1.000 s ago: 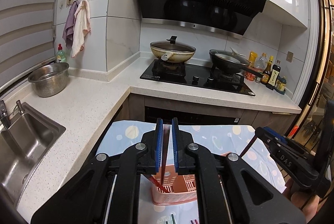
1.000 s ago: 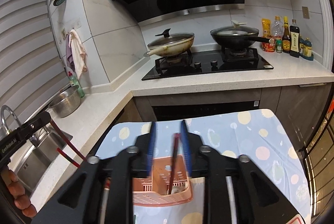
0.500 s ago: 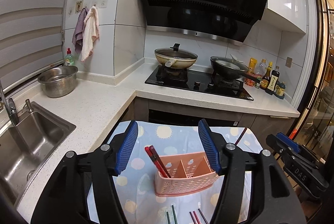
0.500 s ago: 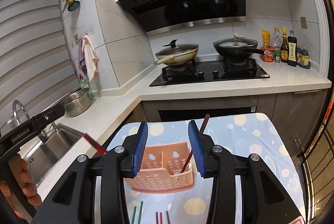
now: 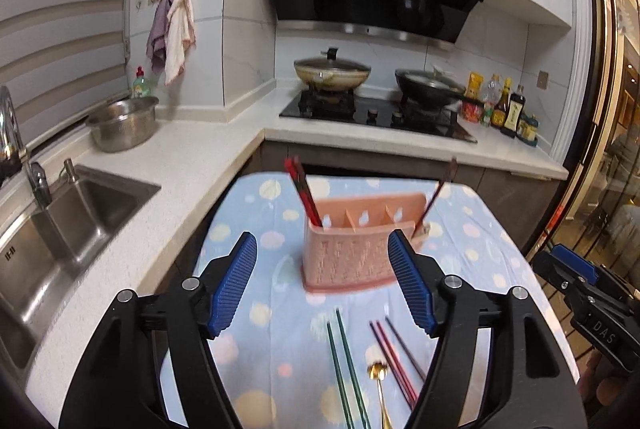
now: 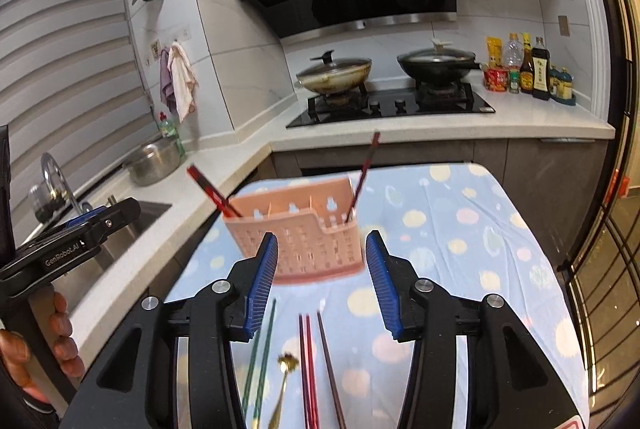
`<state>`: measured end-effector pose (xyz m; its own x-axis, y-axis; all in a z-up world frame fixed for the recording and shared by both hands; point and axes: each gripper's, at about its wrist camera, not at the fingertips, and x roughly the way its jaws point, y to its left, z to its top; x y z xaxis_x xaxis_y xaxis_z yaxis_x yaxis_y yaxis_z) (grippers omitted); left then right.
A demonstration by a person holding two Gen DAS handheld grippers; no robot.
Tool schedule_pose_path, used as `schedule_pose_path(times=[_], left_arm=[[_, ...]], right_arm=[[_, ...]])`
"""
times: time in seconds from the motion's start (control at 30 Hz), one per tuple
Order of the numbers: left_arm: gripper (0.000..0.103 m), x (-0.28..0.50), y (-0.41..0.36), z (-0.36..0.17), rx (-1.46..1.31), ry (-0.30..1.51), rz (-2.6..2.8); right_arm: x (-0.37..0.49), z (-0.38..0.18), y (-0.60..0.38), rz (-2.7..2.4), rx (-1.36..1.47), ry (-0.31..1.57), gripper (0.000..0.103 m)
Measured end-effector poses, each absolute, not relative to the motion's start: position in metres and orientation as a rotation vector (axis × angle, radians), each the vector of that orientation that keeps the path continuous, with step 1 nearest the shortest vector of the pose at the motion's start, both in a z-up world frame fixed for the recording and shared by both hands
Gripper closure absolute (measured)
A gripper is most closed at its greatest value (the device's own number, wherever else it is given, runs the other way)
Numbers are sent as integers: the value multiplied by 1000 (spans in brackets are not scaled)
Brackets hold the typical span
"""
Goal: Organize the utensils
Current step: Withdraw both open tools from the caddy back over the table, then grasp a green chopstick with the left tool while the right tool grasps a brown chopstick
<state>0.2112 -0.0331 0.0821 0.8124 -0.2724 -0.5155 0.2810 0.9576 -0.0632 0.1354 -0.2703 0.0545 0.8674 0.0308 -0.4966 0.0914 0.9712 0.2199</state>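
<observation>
A pink slotted utensil holder [image 5: 352,249] [image 6: 304,233] stands on the dotted blue tablecloth. Red chopsticks [image 5: 303,191] [image 6: 210,189] lean in its left compartment; one dark chopstick [image 5: 438,191] [image 6: 364,175] leans in its right one. On the cloth nearer to me lie green chopsticks [image 5: 344,361] [image 6: 258,357], a gold spoon [image 5: 378,385] [image 6: 282,377], red chopsticks [image 5: 394,361] [image 6: 308,365] and a dark chopstick [image 6: 330,365]. My left gripper [image 5: 322,285] is open and empty, in front of the holder. My right gripper [image 6: 320,283] is open and empty, above the loose utensils.
The table [image 5: 492,269] stands before an L-shaped counter with a sink [image 5: 52,229], a steel bowl [image 5: 122,125], a hob with two pans [image 5: 372,109] and sauce bottles [image 5: 504,109]. A glass door is on the right.
Both grippers have let go of their chopsticks into the holder, opened wide and drawn back towards me. The loose utensils on the cloth have come into view.
</observation>
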Motion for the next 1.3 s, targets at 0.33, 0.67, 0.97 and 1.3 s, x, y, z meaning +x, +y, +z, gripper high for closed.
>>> schedule_pose_path(times=[0.33, 0.67, 0.97, 1.3], left_arm=[[38, 163, -26, 16, 21, 687, -300], [38, 127, -25, -53, 66, 822, -287], [38, 111, -34, -95, 102, 892, -285], [38, 114, -39, -105, 118, 918, -289]], right_arm=[[78, -6, -263, -62, 226, 654, 58], [51, -80, -255, -58, 234, 820, 59], [54, -113, -253, -47, 227, 885, 70], [67, -129, -250, -35, 216, 920, 78]])
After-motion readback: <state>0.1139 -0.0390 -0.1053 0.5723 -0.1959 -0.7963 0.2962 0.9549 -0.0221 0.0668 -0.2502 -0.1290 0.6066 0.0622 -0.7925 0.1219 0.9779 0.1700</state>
